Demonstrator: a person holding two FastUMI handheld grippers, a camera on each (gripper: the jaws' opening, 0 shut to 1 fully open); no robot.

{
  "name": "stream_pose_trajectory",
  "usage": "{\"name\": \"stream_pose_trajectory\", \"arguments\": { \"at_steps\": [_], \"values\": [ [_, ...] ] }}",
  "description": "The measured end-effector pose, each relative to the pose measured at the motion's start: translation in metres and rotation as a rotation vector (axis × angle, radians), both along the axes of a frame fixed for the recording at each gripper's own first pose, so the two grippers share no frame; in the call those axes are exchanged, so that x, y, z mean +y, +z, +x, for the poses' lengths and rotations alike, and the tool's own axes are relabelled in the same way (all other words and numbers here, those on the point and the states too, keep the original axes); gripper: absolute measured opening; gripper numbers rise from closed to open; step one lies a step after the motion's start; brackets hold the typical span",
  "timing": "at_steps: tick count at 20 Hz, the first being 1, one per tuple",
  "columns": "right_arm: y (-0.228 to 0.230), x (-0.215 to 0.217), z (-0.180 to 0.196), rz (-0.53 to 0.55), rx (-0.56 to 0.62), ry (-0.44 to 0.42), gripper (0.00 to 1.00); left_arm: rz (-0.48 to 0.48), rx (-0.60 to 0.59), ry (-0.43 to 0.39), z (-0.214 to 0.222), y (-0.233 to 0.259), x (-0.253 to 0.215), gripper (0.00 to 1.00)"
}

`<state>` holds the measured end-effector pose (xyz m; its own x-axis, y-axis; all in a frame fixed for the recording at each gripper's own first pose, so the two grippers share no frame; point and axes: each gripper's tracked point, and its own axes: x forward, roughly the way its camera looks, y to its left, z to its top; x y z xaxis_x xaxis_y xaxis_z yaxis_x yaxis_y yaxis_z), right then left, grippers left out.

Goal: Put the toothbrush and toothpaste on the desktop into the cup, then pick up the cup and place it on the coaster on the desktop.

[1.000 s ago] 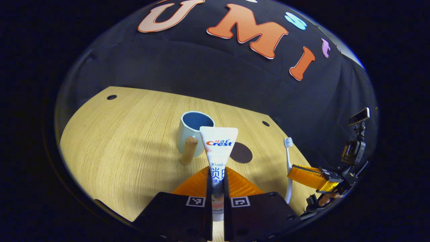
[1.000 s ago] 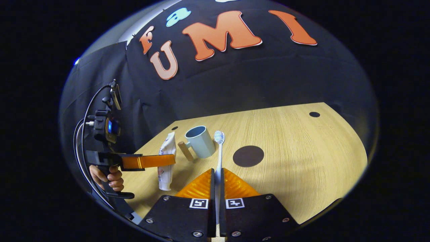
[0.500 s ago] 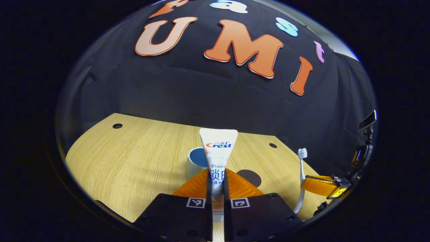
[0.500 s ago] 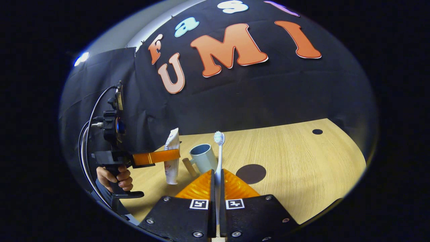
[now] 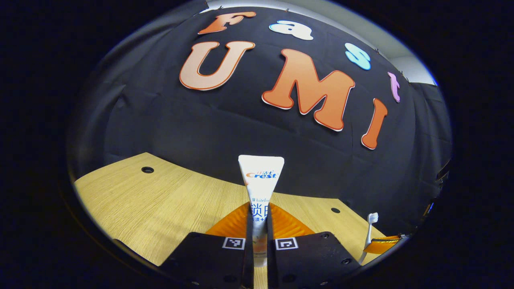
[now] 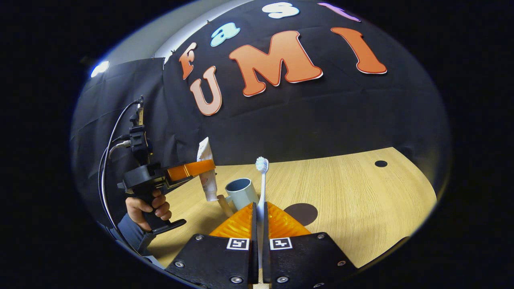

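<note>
One toothpaste [image 5: 260, 188], one toothbrush [image 6: 262, 188], each clamped; one cup [image 6: 241, 193], one coaster [image 6: 300, 213].

desktop [image 6: 361, 192]: light wood | on it: cup [image 6: 241, 193], dark round coaster [image 6: 302, 212], seemingly flat

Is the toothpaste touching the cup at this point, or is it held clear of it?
Apart. In the right gripper view the toothpaste, clamped in the left gripper, hangs above the table with its cap end left of the cup, bare wood showing between them.
</note>
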<state>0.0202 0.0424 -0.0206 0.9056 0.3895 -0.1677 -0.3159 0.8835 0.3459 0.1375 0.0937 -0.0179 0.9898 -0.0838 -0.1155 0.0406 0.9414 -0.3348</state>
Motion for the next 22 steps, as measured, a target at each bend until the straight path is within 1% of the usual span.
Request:
{"name": "stream_pose_trajectory", "arguments": {
  "at_steps": [2,4,5,7,15,19,22],
  "values": [
    [0.004,-0.001,0.005,0.006,-0.012,-0.003,0.05,-0.004,-0.027,0.007,0.007,0.005,0.001,0.13],
    [0.005,0.001,0.008,0.003,-0.02,0.004,0.04,0.016,-0.048,0.031,0.017,0.011,0.006,0.12],
    [0.006,0.0,0.011,-0.005,-0.028,-0.001,0.04,0.023,-0.049,0.055,0.023,0.009,0.01,0.13],
    [0.006,0.001,0.014,-0.015,-0.033,0.003,0.04,0.009,-0.071,0.074,0.031,0.01,0.012,0.12],
    [0.009,0.006,0.03,-0.012,-0.052,0.002,0.04,-0.062,-0.088,0.06,0.059,-0.015,0.01,0.12],
    [0.01,0.012,0.041,-0.001,-0.058,0.001,0.05,-0.065,-0.065,0.06,0.07,-0.033,0.013,0.13],
    [0.017,0.022,0.05,0.0,-0.077,0.012,0.05,-0.064,-0.034,0.032,0.073,-0.048,0.007,0.13]
  ]
}}
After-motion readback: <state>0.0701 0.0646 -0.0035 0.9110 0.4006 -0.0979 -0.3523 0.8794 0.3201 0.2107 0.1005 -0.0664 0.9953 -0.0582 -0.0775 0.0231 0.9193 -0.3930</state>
